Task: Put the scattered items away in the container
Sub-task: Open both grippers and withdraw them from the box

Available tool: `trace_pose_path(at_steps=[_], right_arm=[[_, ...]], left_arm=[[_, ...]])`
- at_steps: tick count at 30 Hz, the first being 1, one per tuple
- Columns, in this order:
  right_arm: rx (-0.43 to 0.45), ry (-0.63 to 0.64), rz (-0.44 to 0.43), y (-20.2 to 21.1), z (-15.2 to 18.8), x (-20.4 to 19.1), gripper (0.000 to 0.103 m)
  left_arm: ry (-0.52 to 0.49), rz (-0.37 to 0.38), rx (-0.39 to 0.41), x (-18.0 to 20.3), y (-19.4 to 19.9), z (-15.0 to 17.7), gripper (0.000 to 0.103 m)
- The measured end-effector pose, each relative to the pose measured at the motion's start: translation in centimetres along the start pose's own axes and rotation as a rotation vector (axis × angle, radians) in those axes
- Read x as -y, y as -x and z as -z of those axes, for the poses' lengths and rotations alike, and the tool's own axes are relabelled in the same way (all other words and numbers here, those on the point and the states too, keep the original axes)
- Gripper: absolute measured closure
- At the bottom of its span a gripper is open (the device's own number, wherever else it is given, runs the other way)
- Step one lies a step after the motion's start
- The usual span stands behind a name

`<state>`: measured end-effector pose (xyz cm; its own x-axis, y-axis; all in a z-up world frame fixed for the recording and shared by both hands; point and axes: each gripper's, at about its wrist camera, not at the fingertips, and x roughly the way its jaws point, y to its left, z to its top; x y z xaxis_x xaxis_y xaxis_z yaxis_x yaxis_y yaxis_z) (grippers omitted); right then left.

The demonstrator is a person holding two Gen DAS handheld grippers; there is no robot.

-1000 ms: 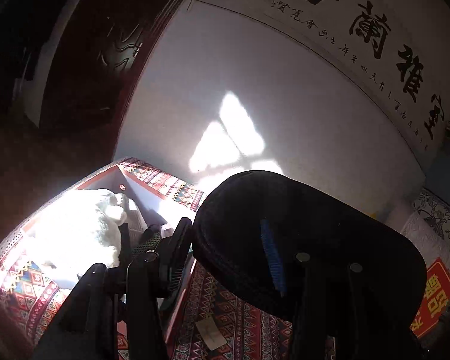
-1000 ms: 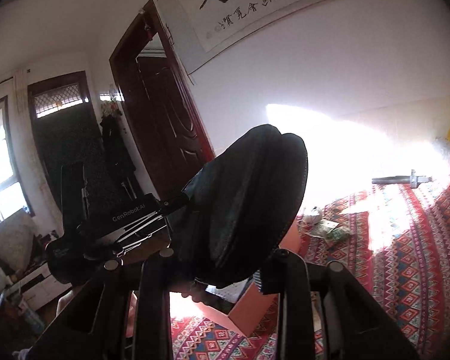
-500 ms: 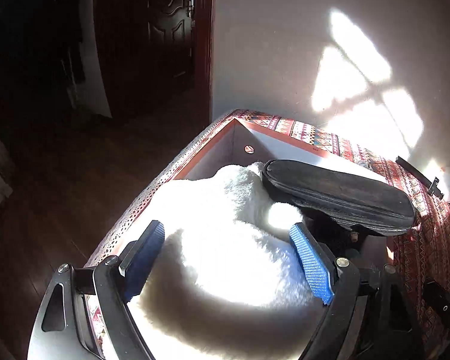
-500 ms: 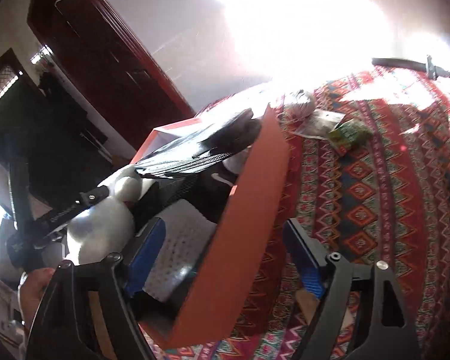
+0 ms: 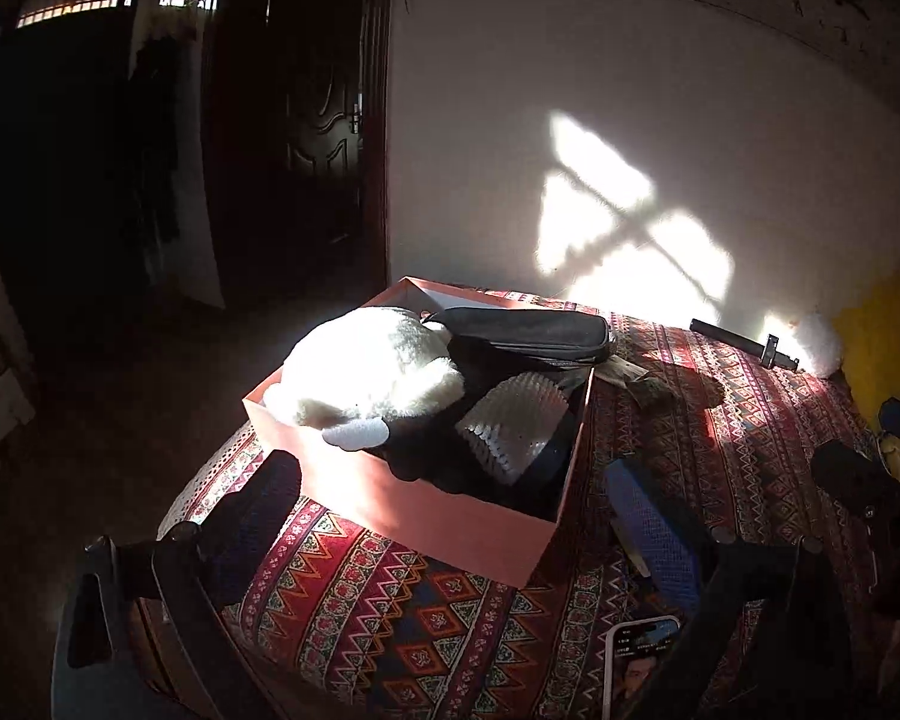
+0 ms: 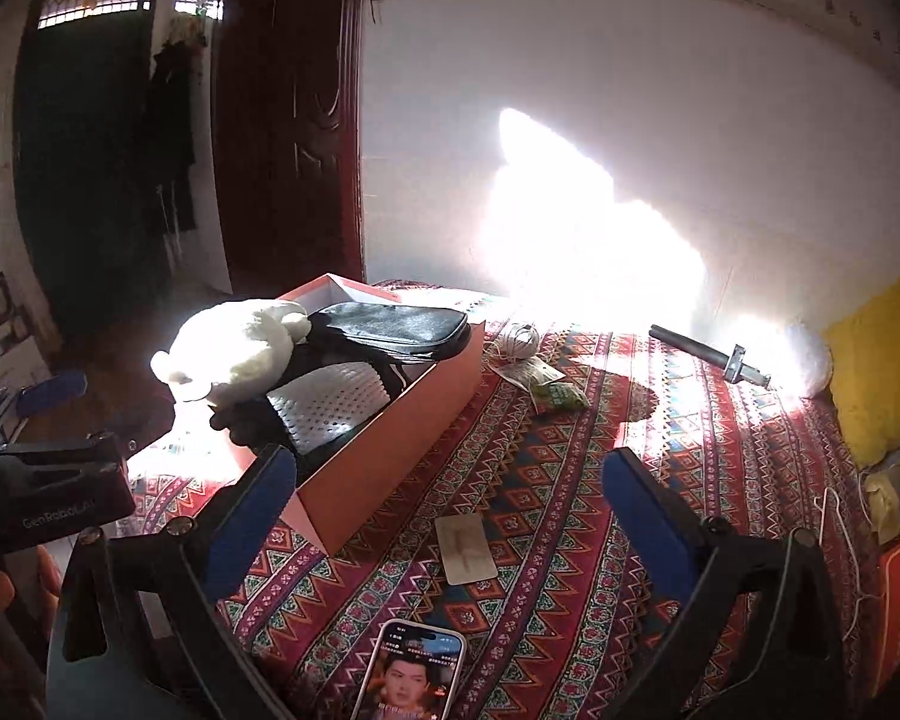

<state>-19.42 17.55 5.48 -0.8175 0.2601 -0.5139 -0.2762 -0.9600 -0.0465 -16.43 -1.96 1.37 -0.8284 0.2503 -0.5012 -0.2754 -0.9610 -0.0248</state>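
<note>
Dropped into the orange box since a second ago: black pouch, then clamped between both tools, now lying across the far end of the box on top of the other contents, apart from either tool. Beside it in the box, white plush toy heaped over the near-left rim, plus a white dotted pad on something dark underneath. Pulled back from the box since half a second ago, both tools. Left hand-held gripper with jaws opening, nothing pressed between the pads, only the box's near corner seen through the gap. Right hand-held gripper likewise opening and empty, pointed at the patterned bedcover. Judged from this: pouch stowed, that step finished, both tools free for the next pick.

Further out, still loose on the bedcover: small card near the box, green packet and ball of string just past the box's far corner, dark rod by the wall. Phone with a lit screen at the near edge. Yellow cushion at far right. Box already heaped, so little room left, at a guess.
</note>
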Motion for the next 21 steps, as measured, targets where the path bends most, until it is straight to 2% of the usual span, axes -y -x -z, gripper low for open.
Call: trace_pose_path(at_steps=[3, 6, 9, 12, 15, 17, 21], right_arm=[[0.027, 0.011, -0.003, 1.4, 0.4, -0.6, 0.001], [0.044, 0.011, 0.001, 2.2, 0.8, -0.9, 0.001], [0.045, 0.003, -0.001, 2.3, 0.9, -1.0, 0.001], [0.045, 0.001, 0.006, 2.3, 0.9, -1.0, 0.001], [0.054, -0.005, 0.015, 2.6, 0.7, -0.9, 0.001], [0.064, -0.013, 0.017, 2.9, 0.4, -0.7, 0.001], [0.082, -0.018, 0.024, 3.5, 0.1, -0.4, 0.001]], left_arm=[[-0.004, -0.013, 0.037, 0.3, 2.7, 0.4, 0.000], [-0.005, -0.021, 0.020, 0.3, 4.1, 0.7, 0.000], [0.016, 0.007, -0.027, 0.1, 4.6, 0.9, 0.000], [0.073, 0.025, -0.076, -0.7, 4.5, 1.0, 0.000], [0.188, 0.108, -0.109, -2.4, 4.2, 1.0, 0.000], [0.242, 0.130, -0.108, -3.3, 4.3, 1.0, 0.000], [0.199, 0.014, -0.044, -3.3, 5.6, 0.6, 0.000]])
